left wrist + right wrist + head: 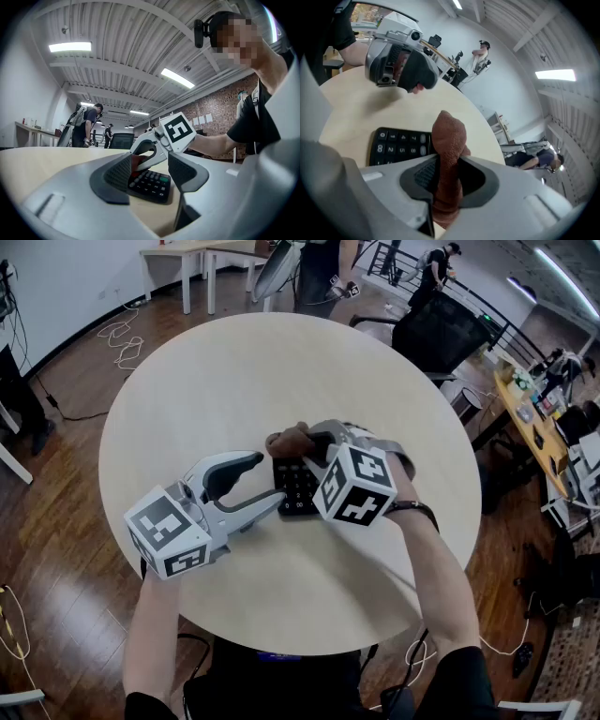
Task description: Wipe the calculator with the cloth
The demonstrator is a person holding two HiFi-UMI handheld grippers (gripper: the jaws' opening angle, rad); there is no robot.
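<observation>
L gripper [271, 481] lies level over the round, pale wood-grain table [234, 362]. It has a smooth grey plastic shell w/ a marker cube at the rear. Its jaws stand apart, ribbed dark pads facing each other, nothing clamped. I see the calc [295, 488] just ahead, in line w/ the gap btwn them. One fingertip sits right at its near-left corner, but I can't tell if it touches. The calc is a flat black slab w/ rows of small rounded keys, lying face-up near table centre. At its far end is the cloth [291, 440]: rust-brown, nubbly, bunched into a soft upright wad. R gripper [314, 442] tilts down from the right. Its jaws are pinched narrow on the cloth, and the fabric bulges out front, over the calc's keys.
</observation>
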